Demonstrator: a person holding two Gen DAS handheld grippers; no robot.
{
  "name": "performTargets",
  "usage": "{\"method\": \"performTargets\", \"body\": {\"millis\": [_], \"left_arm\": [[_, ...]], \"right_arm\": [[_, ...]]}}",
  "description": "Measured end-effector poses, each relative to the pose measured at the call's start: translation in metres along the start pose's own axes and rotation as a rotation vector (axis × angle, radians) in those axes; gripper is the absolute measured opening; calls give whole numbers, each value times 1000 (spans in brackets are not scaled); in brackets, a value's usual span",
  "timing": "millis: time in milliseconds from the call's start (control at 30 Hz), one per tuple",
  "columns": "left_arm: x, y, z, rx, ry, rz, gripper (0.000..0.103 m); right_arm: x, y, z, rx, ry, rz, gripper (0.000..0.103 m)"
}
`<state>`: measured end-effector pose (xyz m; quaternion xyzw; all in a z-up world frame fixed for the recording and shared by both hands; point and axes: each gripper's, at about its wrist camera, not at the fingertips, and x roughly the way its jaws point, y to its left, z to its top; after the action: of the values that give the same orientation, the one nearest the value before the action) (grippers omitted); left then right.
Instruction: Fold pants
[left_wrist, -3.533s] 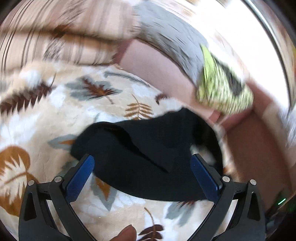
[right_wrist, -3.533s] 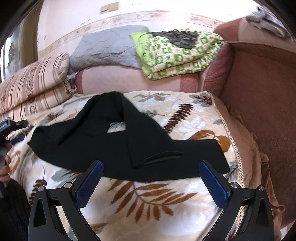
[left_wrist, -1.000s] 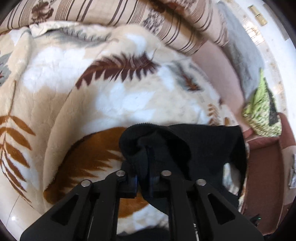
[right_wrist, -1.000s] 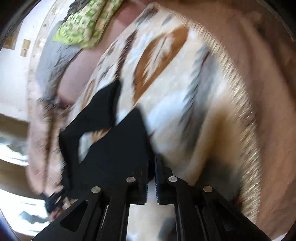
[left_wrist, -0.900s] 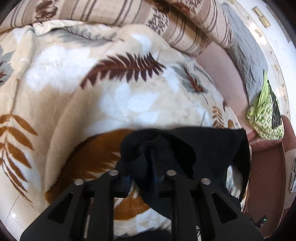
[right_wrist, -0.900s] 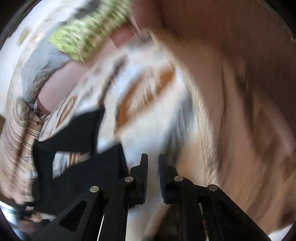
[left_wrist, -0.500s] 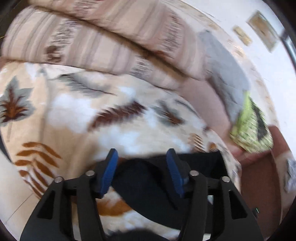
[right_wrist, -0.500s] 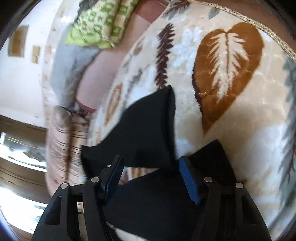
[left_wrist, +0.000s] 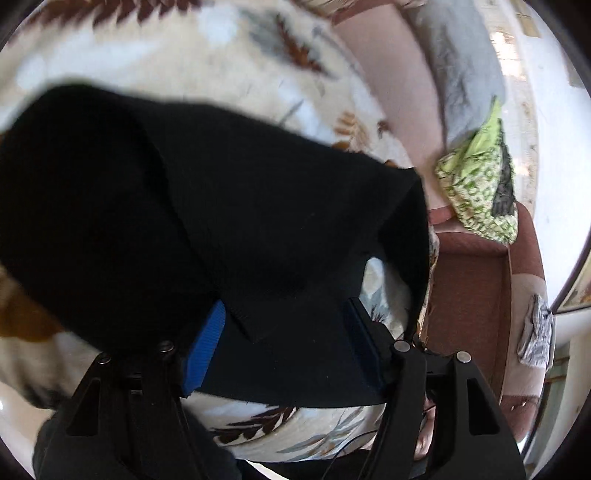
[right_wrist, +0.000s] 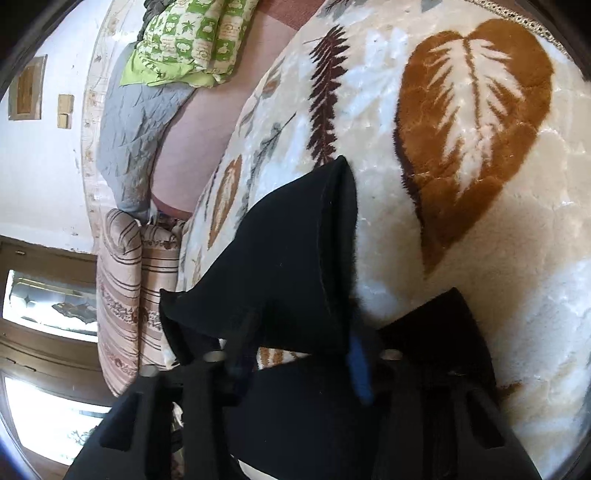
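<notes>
Left wrist view, pants: the black pants (left_wrist: 207, 206) lie spread across the leaf-patterned blanket (left_wrist: 236, 77), one layer doubled over another, its folded edge running diagonally toward the camera.
Left wrist view, left gripper: the left gripper (left_wrist: 284, 339) stands released just over the near edge of the pants; its jaws have just been opening, cloth lies between and under them, and the blue pads do not press on it. I judge this a let-go after laying a fold down.
Left wrist view, surroundings: a pink sofa back (left_wrist: 391, 70) carries a grey quilt (left_wrist: 461, 62) and a green patterned bundle (left_wrist: 480, 184); a brown armrest (left_wrist: 476, 295) closes the blanket's far end.
Right wrist view, pants: one pant leg (right_wrist: 295, 258) rises in a peak off the blanket.
Right wrist view, right gripper: the right gripper (right_wrist: 299, 354) has just been closing, its jaws now narrow with black cloth gathered between them; it looks clenched on the pants, likely to carry that leg over for the next fold.
Right wrist view, room: striped cushions (right_wrist: 129, 295) stand at the blanket's far edge, a bright window (right_wrist: 48, 302) beyond them.
</notes>
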<state>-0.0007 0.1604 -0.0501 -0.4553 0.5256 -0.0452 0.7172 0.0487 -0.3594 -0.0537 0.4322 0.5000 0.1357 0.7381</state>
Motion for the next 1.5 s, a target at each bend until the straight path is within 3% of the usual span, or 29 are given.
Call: {"method": "performTargets", "body": {"millis": [100,133,167,200,333,433,533,633,800,900,967,1067,1200,1300,1333,1367,1400,1433,1500], "left_arm": [[-1,-2,-2,15,-34,-11,65],[-3,-3,-3,24,-47,-17,57],[-5,-4,-4,42,-51,-18,17],[-6,-5,-6,65,-45,-14,6],[-27,-12,-4,128,-108,-29,5],[-69,-20,-2,195,-245,-92,5],[-110,-15,12,191,-386,-151,5],[-134,-3,36,147,-457,-175,5],[-117,5,64,110,-458,-149,5],[-103,3,74,103,-470,-159,5],[-95,1,80,101,-475,-156,5],[-80,-6,93,108,-473,-124,5],[-58,-10,111,110,-479,-73,5],[-45,-10,123,99,-518,-17,6],[-43,-10,126,99,-538,-2,6],[-42,-11,128,98,-580,38,8],[-41,-11,130,92,-602,75,16],[-41,-9,130,77,-615,96,23],[-44,-3,127,39,-616,69,40]], "right_arm": [[-11,14,-3,-70,-50,34,8],[-18,19,-4,-81,-76,70,8],[-24,21,-5,-87,-94,95,8],[-31,24,-6,-93,-114,127,8],[-62,35,-17,-146,-178,218,6],[-88,50,-30,-233,-218,288,6],[-116,56,-45,-296,-260,376,6],[-134,50,-54,-277,-284,459,6],[-144,39,-56,-217,-298,537,6],[-141,35,-57,-189,-297,532,6],[-132,22,-48,-100,-300,534,6],[-118,6,-37,14,-317,537,6],[-98,7,-18,61,-365,506,6],[-80,21,10,21,-479,425,13],[-79,30,16,-21,-538,404,29],[-79,44,22,-124,-621,349,66],[-79,53,22,-197,-667,289,77],[-78,58,20,-247,-676,252,79],[-74,58,20,-244,-606,252,79]]}}
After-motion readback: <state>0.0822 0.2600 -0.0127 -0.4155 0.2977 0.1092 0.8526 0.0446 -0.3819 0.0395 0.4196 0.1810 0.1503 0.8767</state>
